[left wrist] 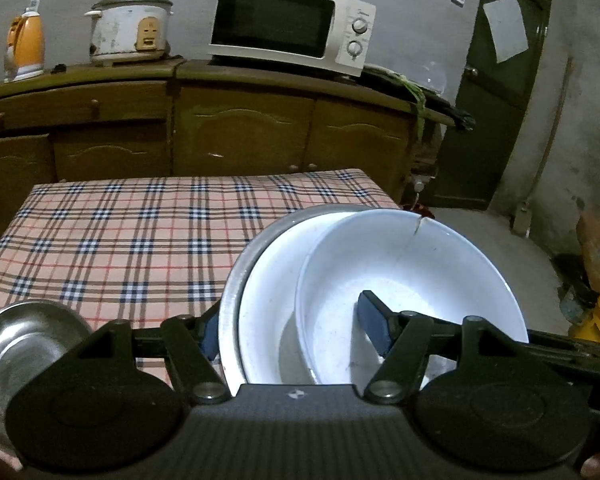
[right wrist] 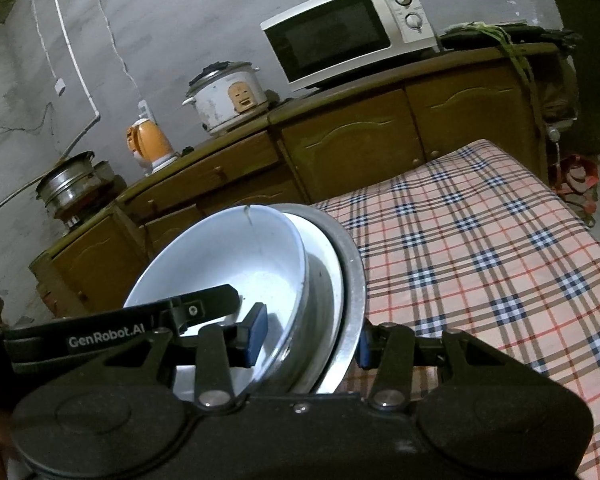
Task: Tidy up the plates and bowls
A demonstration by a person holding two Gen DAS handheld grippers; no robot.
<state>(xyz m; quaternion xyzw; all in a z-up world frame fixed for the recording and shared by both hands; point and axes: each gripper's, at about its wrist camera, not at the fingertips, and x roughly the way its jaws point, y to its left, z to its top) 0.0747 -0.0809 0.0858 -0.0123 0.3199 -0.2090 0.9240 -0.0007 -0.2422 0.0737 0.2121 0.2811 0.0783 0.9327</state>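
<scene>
- The table (left wrist: pixel 140 232) under its checked cloth was the biggest thing before me, and most of the cloth lay bare; a sideboard with a microwave (left wrist: pixel 292 24), a rice cooker (left wrist: pixel 130 26) and an orange kettle (left wrist: pixel 26 46) stood behind it.
- I held one nested stack over the table's near edge: a metal plate (left wrist: pixel 230 300) outermost, a white plate (left wrist: pixel 268 300) inside it, and a white bowl (left wrist: pixel 412 272) with a cracked rim innermost.
- My left hand-held gripper (left wrist: pixel 288 328) was clamped across the stack's edge at a middling width, one finger outside the metal plate and one inside the bowl.
- My right hand-held gripper (right wrist: pixel 308 336) gripped the same stack from the other side in the same way.
- A separate metal bowl (left wrist: pixel 24 340) sat low at the left, not part of the stack.
- By my count: two plates, two bowls, one stack, two hand-held grippers.
- I judged the job well along, since three pieces were already nested; what remained was to set the stack down and deal with the loose metal bowl.
</scene>
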